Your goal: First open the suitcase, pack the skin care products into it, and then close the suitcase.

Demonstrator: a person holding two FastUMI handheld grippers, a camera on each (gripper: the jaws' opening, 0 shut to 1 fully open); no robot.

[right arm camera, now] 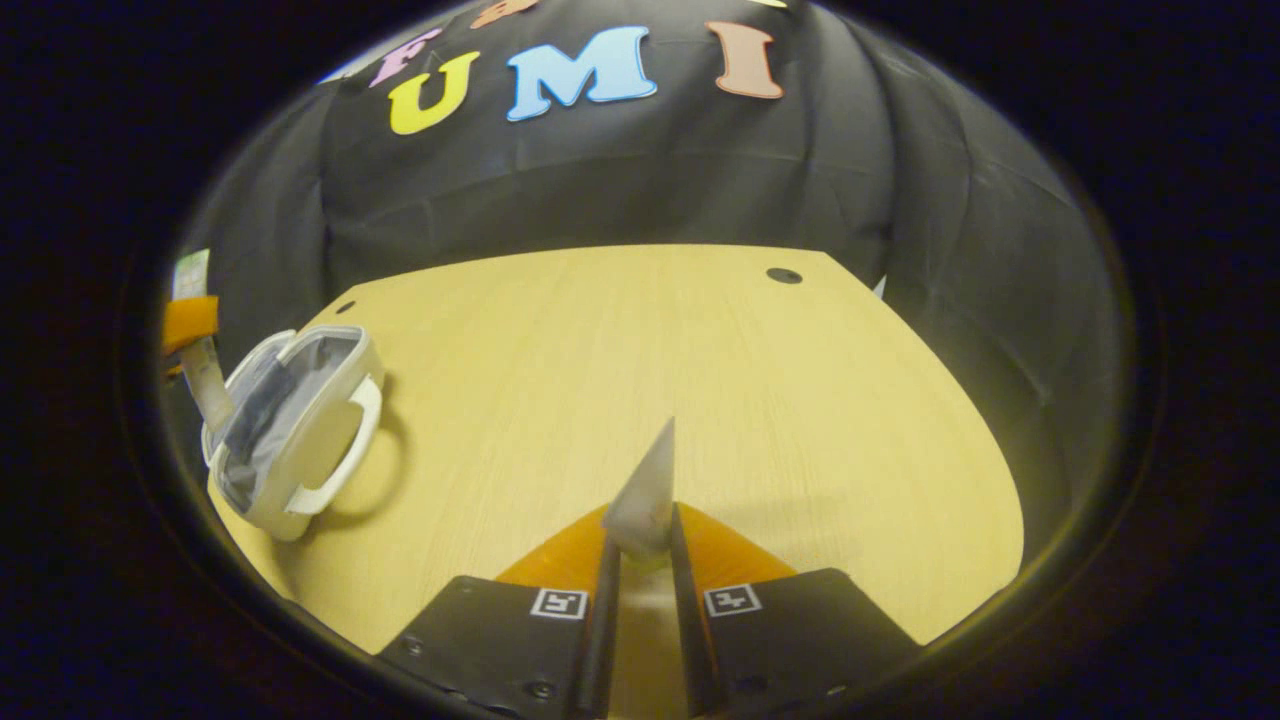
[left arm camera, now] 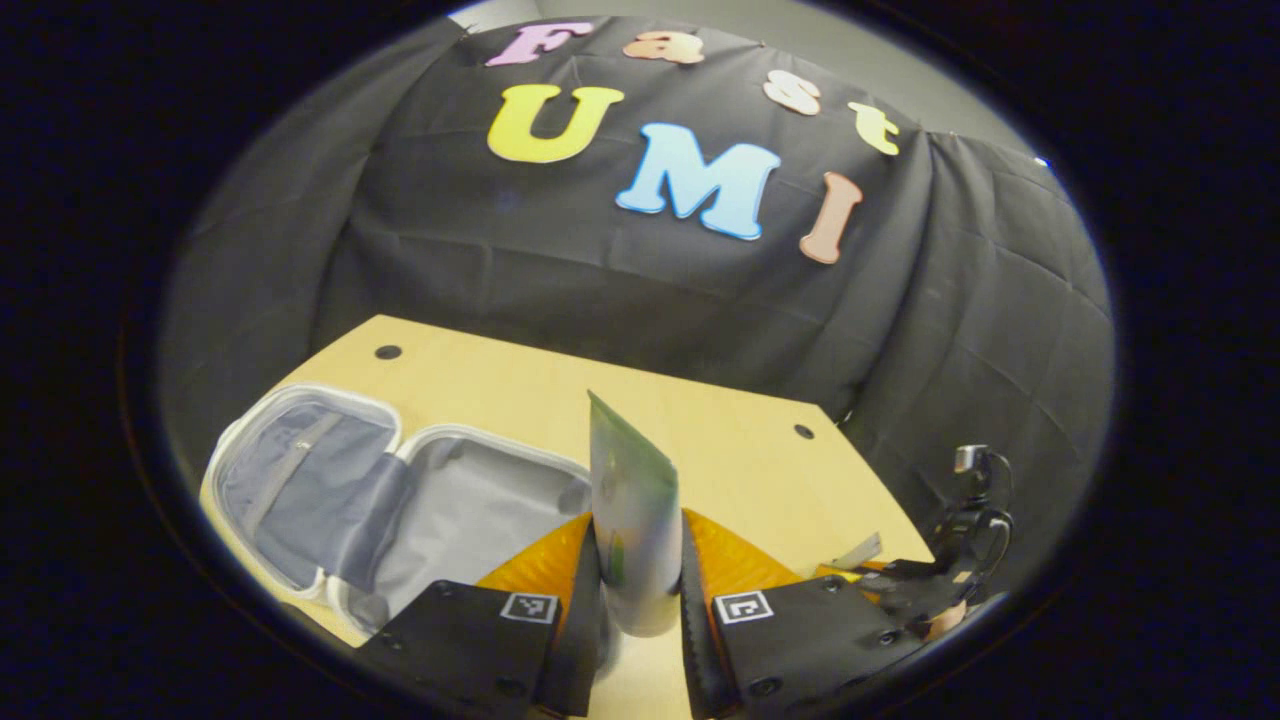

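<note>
A: Two skin care items are in hand at this point. Status of the first?

B: Green-and-white tube (left arm camera: 635, 520) stands upright, pinched between both fingers of the left claw (left arm camera: 640, 600), held above the bench (left arm camera: 700, 420) just to the right of the suitcase (left arm camera: 400, 510).

A: And the second?

B: Small pale sachet (right arm camera: 645, 495), pinched at its lower end by the right claw (right arm camera: 640, 590), over bare bench well to the right of the suitcase (right arm camera: 290, 430).

A: Suitcase condition?

B: Open. Lid folded back, grey lining exposed. Both compartments appear empty as far as the left gripper view shows; the near corner is hidden behind the claw.

A: Progress assessment?

B: Step one, opening, judged complete. Packing has not started: neither item is inside the case. Remaining: carry both items over the open shell, release them, then swing the lid down and close the case.
</note>
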